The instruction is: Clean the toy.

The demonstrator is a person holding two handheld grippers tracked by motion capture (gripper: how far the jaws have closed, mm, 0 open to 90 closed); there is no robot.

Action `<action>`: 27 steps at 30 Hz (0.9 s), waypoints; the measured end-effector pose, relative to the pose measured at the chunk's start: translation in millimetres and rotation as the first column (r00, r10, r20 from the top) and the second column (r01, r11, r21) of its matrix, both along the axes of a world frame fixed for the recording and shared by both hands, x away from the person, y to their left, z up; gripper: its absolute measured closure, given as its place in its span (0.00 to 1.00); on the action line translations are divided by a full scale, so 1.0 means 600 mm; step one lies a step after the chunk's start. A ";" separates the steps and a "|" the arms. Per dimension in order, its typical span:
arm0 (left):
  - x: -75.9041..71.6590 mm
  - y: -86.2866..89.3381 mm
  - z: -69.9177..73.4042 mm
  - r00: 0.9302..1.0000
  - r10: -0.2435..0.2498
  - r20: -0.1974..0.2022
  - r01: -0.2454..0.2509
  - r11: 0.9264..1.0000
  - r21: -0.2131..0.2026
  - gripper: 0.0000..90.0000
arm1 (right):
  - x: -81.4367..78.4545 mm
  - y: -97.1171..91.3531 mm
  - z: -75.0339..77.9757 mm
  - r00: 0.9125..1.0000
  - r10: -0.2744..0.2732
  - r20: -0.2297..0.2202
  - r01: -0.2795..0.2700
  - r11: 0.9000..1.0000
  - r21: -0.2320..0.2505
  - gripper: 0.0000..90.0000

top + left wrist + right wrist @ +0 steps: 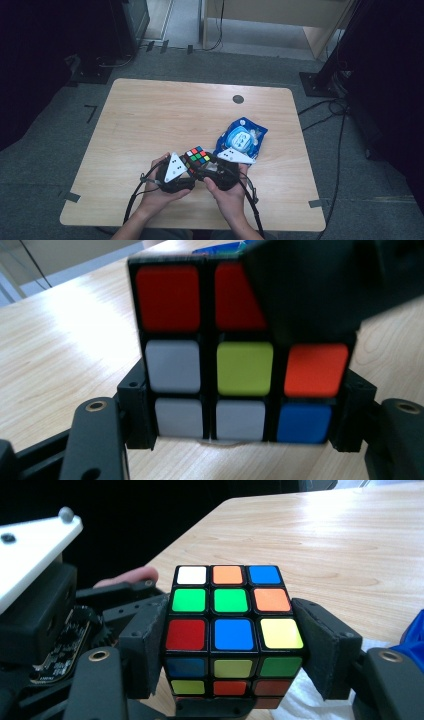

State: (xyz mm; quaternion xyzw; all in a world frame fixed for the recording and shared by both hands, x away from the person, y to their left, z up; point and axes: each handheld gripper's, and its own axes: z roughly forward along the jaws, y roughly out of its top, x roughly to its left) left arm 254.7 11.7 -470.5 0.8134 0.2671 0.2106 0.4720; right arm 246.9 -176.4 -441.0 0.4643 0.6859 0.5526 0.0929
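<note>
A Rubik's cube [197,156] is held just above the wooden table [150,115] near its front edge, between both grippers. My left gripper [182,172] comes in from the left. In the left gripper view its jaws [242,415] sit against the two sides of the cube's [240,365] bottom layer. My right gripper [215,170] comes in from the right. Its pads [320,650] press on the cube [230,615] from either side, gripper [235,645] shut on it. A dark blurred jaw covers the cube's upper right corner in the left gripper view.
A blue and white packet [241,137] lies on the table just behind and right of the cube, and its blue edge [412,635] is close to my right jaw. A small round grommet [238,99] sits near the far edge. Cables trail off the table's front.
</note>
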 end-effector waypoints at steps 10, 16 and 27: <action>0.000 0.002 0.002 1.000 0.001 0.003 -0.001 1.000 -0.011 0.34 | -0.002 0.013 0.001 1.000 0.019 -0.004 -0.019 0.999 -0.043 0.39; 0.002 0.005 0.003 1.000 -0.004 -0.009 0.004 1.000 -0.030 0.35 | 0.000 0.015 -0.003 1.000 0.025 -0.018 -0.026 0.998 -0.054 0.39; 0.036 0.056 0.009 0.992 0.064 -0.105 -0.076 0.990 -0.119 0.37 | 0.007 -0.020 0.012 0.999 0.030 0.043 -0.033 0.997 0.069 0.33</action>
